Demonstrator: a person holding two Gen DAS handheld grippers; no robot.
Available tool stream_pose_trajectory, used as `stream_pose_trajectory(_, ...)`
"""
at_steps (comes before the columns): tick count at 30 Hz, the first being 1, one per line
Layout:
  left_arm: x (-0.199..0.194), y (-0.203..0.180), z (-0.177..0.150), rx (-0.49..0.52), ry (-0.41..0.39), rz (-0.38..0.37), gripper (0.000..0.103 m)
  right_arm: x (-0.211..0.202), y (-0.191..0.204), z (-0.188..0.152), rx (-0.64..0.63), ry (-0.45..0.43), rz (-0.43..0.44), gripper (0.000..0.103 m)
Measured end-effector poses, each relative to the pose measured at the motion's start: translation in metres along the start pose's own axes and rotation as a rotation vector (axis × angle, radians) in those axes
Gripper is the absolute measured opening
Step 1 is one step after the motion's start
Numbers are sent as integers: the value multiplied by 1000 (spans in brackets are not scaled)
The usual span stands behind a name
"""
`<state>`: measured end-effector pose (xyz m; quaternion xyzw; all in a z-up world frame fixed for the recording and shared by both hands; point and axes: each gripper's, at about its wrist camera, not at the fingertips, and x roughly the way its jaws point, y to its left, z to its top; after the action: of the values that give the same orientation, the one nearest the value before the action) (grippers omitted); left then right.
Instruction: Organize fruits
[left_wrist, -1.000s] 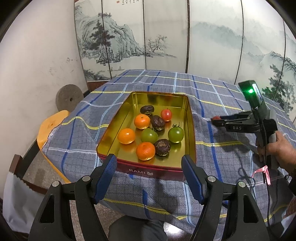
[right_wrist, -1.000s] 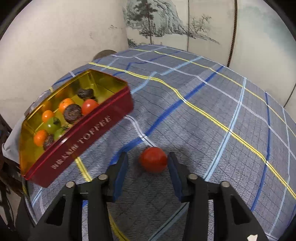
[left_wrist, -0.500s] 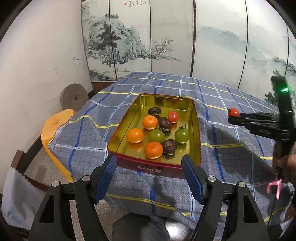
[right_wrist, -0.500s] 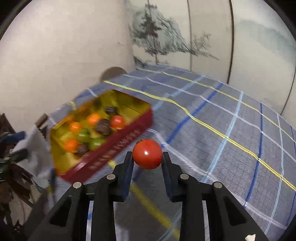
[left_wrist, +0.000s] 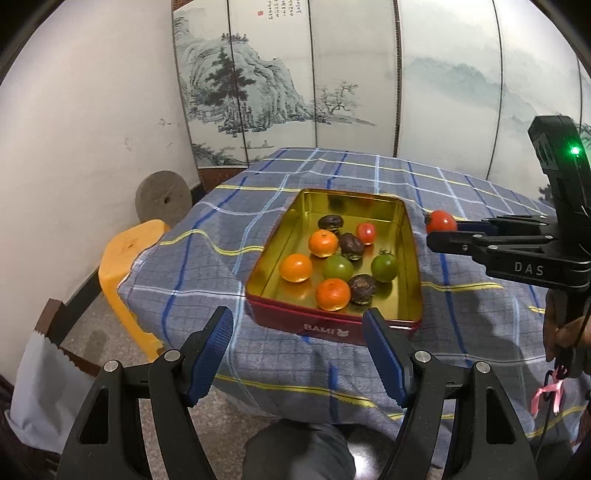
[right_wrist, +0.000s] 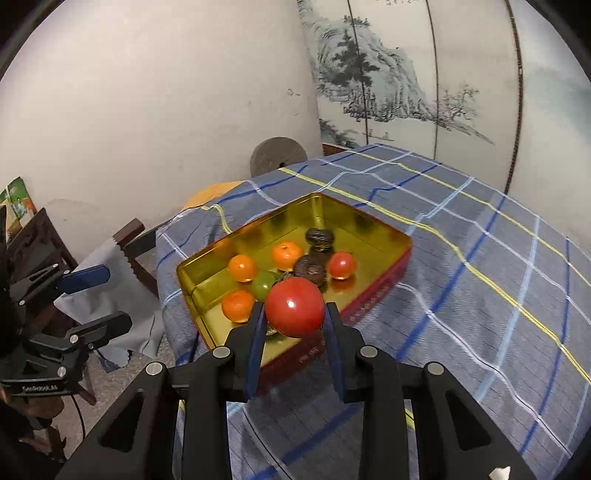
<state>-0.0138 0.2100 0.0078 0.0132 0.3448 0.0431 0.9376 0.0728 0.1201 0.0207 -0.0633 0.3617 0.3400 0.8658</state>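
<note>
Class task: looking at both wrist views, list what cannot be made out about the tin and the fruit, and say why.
- Right wrist: the held red tomato hides fruit behind it in the tin.
- Right wrist: the tin's side lettering is blurred.
- Left wrist: the right gripper covers part of the tomato.

Hovering wide apart before the gold tin (left_wrist: 412, 258): left tool (left_wrist: 297, 350). Pinching a red tomato (left_wrist: 439, 221) beside the tin: right tool (left_wrist: 443, 230).

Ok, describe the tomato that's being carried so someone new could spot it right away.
Find the gold tin on the plaid tablecloth. By its right wall, the right tool holds a red tomato in the air. Every other fruit lies inside the tin.
</note>
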Motion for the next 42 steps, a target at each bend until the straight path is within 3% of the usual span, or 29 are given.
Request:
stream_pose_trajectory(7,5,6,-3,5,4,33,73,23,8,10,-2,17,14,28)
stream_pose_trajectory(37,26,20,-12,-30,60,29,73,93,-22,28,95,106,-48,29)
stream_pose_trajectory(42,23,18,-14,-12,44,38,73,98,-18,31,79,103,-57,34)
